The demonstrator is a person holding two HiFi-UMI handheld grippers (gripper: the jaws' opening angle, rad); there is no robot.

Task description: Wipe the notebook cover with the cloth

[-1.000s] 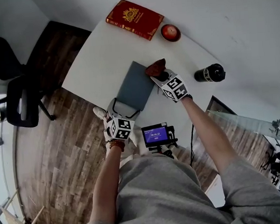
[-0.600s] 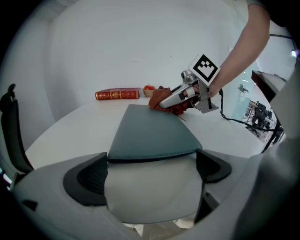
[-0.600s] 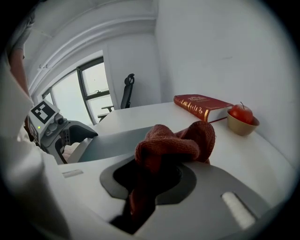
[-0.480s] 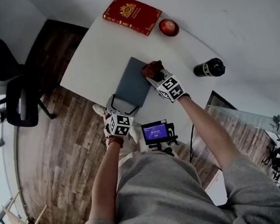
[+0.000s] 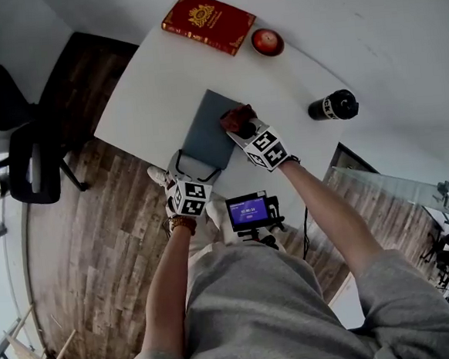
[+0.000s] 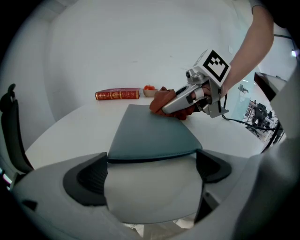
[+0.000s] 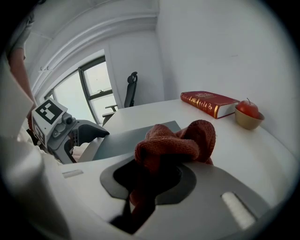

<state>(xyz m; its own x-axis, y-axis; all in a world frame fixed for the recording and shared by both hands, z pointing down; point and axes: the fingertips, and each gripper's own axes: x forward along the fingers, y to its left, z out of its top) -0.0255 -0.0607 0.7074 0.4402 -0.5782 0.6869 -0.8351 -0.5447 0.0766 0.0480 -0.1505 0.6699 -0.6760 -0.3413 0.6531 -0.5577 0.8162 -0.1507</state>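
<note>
A grey-blue notebook (image 5: 205,134) lies flat on the white table (image 5: 148,88), near its front edge. My right gripper (image 5: 239,124) is shut on a rust-red cloth (image 5: 233,117) and presses it onto the notebook's far right part. In the right gripper view the cloth (image 7: 180,138) bulges out of the jaws over the notebook (image 7: 124,138). My left gripper (image 5: 195,165) is open at the notebook's near edge. In the left gripper view that edge (image 6: 152,152) lies between the wide-apart jaws, and the cloth (image 6: 161,101) shows beyond it.
A red hardcover book (image 5: 208,21) and a small bowl with a red apple (image 5: 267,41) sit at the table's far side. A black bottle (image 5: 333,106) lies to the right. A black office chair (image 5: 30,163) stands on the wooden floor at left.
My right gripper has slid the cloth leftward, from the notebook's right edge onto the cover. The left gripper has stayed at the near edge.
</note>
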